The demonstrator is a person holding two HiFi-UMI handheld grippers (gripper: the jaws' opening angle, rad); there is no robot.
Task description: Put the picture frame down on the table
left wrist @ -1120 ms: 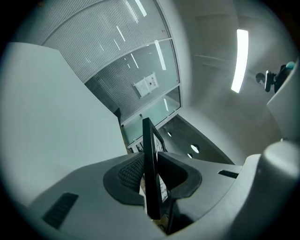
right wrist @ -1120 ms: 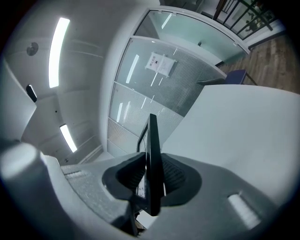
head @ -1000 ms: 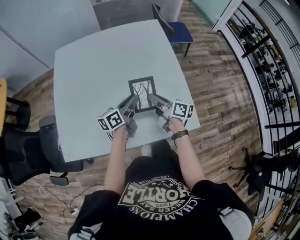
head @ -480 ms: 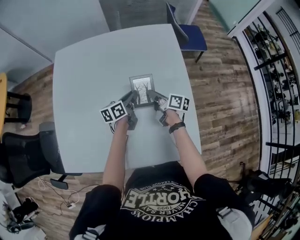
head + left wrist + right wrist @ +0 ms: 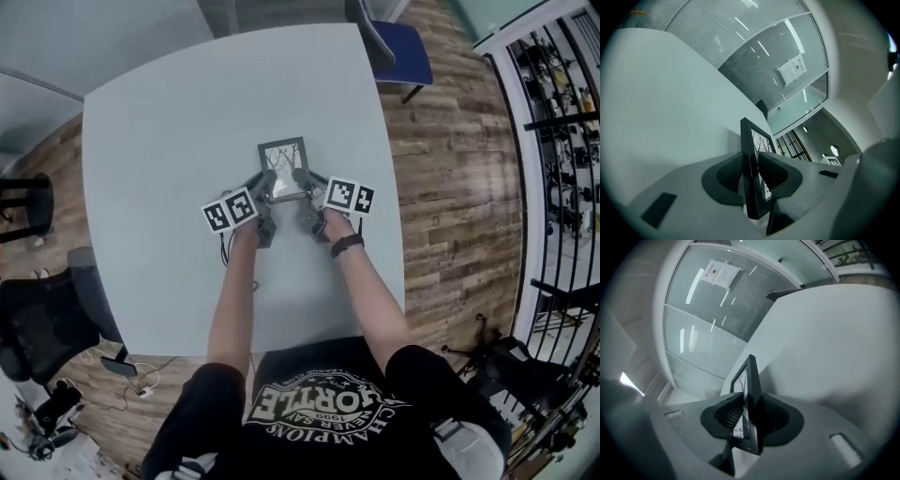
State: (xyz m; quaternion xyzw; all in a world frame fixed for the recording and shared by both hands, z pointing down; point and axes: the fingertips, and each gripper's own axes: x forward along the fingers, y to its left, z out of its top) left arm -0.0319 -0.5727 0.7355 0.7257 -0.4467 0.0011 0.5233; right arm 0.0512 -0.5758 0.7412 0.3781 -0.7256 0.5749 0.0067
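Observation:
A small black picture frame (image 5: 282, 161) holding a bare-tree print is held over the middle of the pale table (image 5: 169, 141). My left gripper (image 5: 265, 184) is shut on the frame's lower left edge and my right gripper (image 5: 300, 180) is shut on its lower right edge. In the left gripper view the frame (image 5: 752, 159) stands edge-on, clamped between both jaws (image 5: 751, 176). The right gripper view shows the same, with the frame (image 5: 749, 394) pinched edge-on between the jaws (image 5: 746, 420). Whether the frame's bottom touches the table is hidden.
A blue chair (image 5: 398, 47) stands at the table's far right corner. Black office chairs (image 5: 42, 319) sit on the left. A railing (image 5: 562, 159) runs along the right over wood flooring. Glass partitions with blinds (image 5: 754, 51) lie beyond the table.
Both grippers have carried the frame a little farther over the table, staying shut on it. The head camera has shifted, so the table sits lower and more to the left in the view.

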